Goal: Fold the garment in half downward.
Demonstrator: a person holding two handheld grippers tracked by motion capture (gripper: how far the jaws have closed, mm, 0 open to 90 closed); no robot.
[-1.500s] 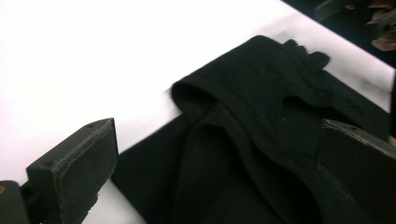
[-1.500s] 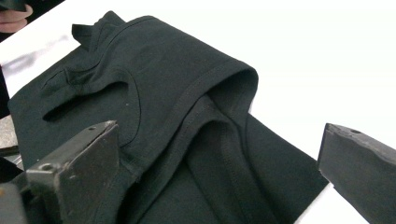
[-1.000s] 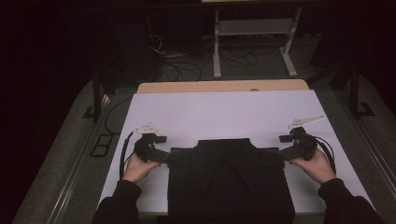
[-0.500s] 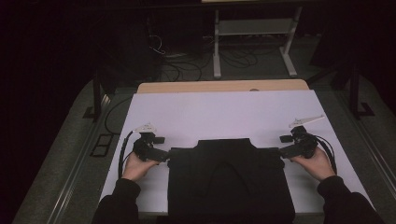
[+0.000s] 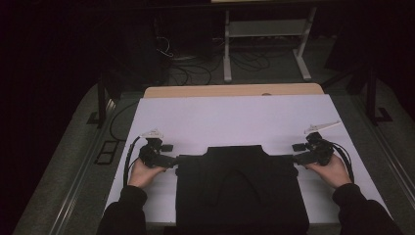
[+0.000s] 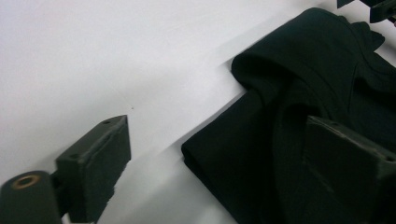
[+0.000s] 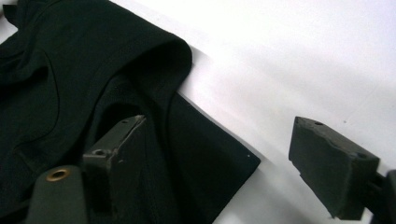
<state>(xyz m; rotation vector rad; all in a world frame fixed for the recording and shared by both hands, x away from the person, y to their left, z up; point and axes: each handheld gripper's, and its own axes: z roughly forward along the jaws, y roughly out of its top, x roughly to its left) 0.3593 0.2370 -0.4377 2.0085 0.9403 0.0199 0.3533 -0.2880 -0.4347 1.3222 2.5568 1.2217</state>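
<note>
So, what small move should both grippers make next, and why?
Probably finish closing. The left gripper and right gripper each straddle a side edge of the black garment. Their jaws have just been closing, yet the pads do not press the cloth.

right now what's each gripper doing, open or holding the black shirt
Left gripper: open, jaws just been closing around the black shirt edge, not pressing it.
Right gripper: open, likewise closing around the other edge.
</note>
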